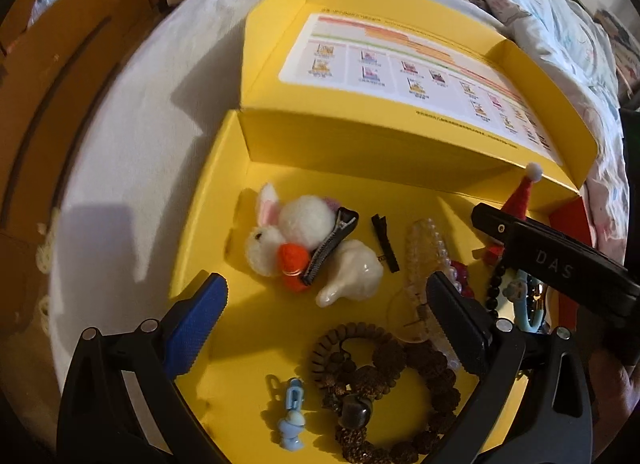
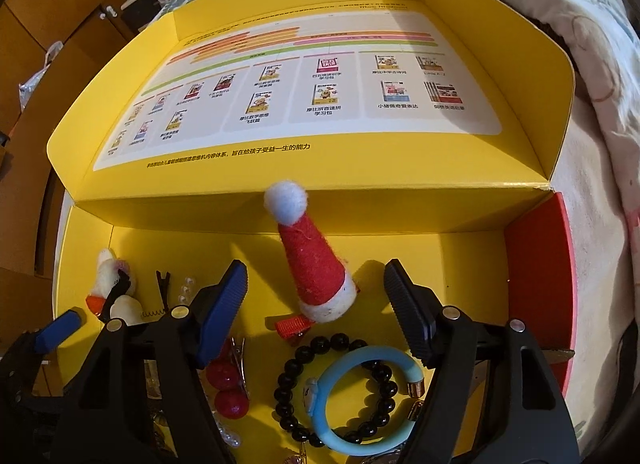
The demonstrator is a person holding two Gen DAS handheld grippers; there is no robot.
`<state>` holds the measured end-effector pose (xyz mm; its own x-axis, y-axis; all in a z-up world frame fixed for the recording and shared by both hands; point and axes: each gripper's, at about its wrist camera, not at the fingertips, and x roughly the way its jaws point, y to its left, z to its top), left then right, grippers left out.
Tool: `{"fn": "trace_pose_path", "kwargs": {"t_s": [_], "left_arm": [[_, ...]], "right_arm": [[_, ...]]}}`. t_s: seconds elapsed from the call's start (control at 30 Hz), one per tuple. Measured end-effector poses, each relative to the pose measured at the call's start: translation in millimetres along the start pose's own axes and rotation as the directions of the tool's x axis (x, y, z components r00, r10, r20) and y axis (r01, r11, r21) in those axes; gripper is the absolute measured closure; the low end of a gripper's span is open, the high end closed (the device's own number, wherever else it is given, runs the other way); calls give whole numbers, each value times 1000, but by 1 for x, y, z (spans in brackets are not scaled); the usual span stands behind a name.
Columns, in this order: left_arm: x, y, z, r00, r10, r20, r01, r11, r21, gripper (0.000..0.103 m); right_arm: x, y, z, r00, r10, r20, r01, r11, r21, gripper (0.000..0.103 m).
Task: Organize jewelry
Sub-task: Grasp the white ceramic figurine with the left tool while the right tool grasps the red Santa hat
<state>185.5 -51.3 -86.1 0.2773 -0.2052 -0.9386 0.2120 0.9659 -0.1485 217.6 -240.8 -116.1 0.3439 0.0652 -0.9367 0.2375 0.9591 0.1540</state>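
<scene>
Nearest the left wrist lens: left gripper, black frame, blue ribbed pad and black ribbed pad, jaws spread wide with nothing pressed between them, poised above the floor of an open yellow cardboard box.

Box contents, left wrist view, left to right:
- small pale-blue plastic figure charm, near the front edge;
- white felt rabbit hair clip with orange carrot, its black toothed clip lying against a glossy white ceramic-looking piece;
- brown knobbly bead bracelet with coiled cord, directly under the gripper;
- short black hair clip;
- clear plastic beaded clip, partly behind the black pad.

Right wrist view: right gripper, same build, jaws apart and empty, standing on either side of a red felt Santa-hat clip with white pompom, which sits upright on the box floor without touching the pads. Below it, left to right:
- two dark-red glitter balls on a metal clip;
- black round-bead bracelet;
- pale-blue open bangle with gold tips, overlapping the black beads.

Behind: hinged box lid, laid open, printed chart inside. Box rests on a white bedsheet.
</scene>
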Motion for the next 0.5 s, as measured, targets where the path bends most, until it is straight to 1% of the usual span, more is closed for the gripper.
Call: {"fn": "trace_pose_path", "kwargs": {"t_s": [0.07,0.17,0.3,0.37,0.43,0.5], "left_arm": [[2,-2,0,1000,16,7,-16,1000,9,4],[2,-4,0,1000,19,20,-20,1000,16,4],[3,-5,1,999,26,24,-26,1000,14,4],[3,-6,1,999,32,25,-33,999,15,4],[3,-9,1,1000,23,22,-23,999,23,4],[3,-12,0,1000,20,14,-20,999,30,4]], "right_arm": [[0,1,-1,1000,-10,1,10,1000,-6,35],[1,4,-1,999,-31,8,31,999,-20,39],[2,8,-1,997,-81,21,81,996,-37,51],[2,9,-2,995,-94,24,95,994,-45,55],[3,10,-2,994,-104,27,105,993,-53,59],[3,9,-1,994,-103,32,104,993,-54,60]]}}
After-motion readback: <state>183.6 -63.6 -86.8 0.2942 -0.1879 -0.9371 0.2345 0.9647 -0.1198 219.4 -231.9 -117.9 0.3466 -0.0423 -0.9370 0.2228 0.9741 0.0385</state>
